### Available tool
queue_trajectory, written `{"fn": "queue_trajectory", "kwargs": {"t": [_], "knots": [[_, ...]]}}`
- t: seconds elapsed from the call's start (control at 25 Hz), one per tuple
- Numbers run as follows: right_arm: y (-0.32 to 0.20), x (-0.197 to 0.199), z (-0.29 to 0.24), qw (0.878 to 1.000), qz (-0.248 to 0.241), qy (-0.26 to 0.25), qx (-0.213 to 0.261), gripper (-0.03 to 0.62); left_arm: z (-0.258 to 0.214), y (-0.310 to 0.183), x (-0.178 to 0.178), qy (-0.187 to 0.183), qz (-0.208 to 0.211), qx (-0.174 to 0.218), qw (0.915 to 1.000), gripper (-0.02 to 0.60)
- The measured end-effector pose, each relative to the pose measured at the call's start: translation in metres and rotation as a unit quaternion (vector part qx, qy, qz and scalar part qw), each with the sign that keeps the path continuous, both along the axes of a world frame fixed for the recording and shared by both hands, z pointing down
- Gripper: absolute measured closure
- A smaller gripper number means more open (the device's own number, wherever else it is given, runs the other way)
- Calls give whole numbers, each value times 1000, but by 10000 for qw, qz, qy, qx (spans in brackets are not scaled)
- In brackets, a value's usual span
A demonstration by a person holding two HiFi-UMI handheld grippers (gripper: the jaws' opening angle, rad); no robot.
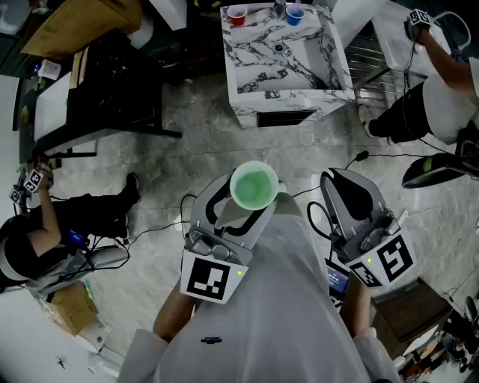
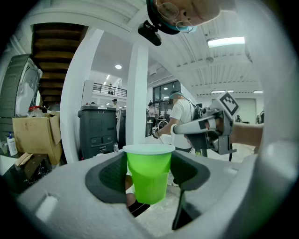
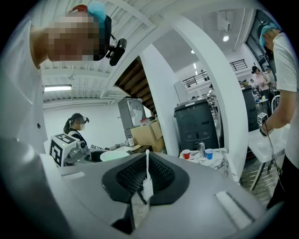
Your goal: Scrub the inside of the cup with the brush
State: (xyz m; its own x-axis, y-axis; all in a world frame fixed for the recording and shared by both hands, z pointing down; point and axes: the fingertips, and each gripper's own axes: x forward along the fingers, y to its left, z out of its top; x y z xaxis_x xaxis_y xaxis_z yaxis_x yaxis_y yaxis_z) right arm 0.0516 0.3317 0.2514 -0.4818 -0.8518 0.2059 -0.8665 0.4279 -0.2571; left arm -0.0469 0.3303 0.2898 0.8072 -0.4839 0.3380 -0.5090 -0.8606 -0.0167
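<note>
left tongs (image 2: pixel 148 186) clamp the cup (image 2: pixel 148 163) upright, mouth up, so the brush (image 3: pixel 147 164) pinched in my right tongs (image 3: pixel 145 181) can enter.

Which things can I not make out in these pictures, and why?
- brush: right gripper view shows only a thin white part; the jaws hide the rest.
- cup inside: its own wall hides it in the left gripper view; too small in the head view to judge dirt.
- red cup, blue cup: contents too small, head view.

A red cup (image 1: pixel 236 15) and a blue cup (image 1: pixel 295 14) are standing at the marble surface's (image 1: pixel 258 75) far edge, flanking the faucet (image 1: pixel 279 9).
</note>
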Motion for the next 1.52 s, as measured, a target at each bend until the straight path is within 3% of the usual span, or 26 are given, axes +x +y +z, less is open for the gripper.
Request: {"fn": "queue_trajectory", "kwargs": {"t": [0.48, 0.68, 1.0, 1.24, 1.52], "knots": [[14, 33, -3, 9998, -85, -205, 13, 572, -7, 13, 21, 53, -415, 52, 9991, 285], [19, 57, -2, 9998, -84, -196, 51, 572, -10, 9, 34, 261, -767, -53, 9967, 286], [17, 92, 4, 9998, -25, -207, 48, 571, 6, 4, 62, 268, -892, -230, 9954, 285], [-29, 96, 8, 9997, 29, -222, 62, 571, 13, -45, 71, 287, -752, -171, 9966, 285], [-118, 91, 14, 9997, 200, -79, -143, 571, 22, -142, 79, 301, -316, -128, 9990, 285]]}}
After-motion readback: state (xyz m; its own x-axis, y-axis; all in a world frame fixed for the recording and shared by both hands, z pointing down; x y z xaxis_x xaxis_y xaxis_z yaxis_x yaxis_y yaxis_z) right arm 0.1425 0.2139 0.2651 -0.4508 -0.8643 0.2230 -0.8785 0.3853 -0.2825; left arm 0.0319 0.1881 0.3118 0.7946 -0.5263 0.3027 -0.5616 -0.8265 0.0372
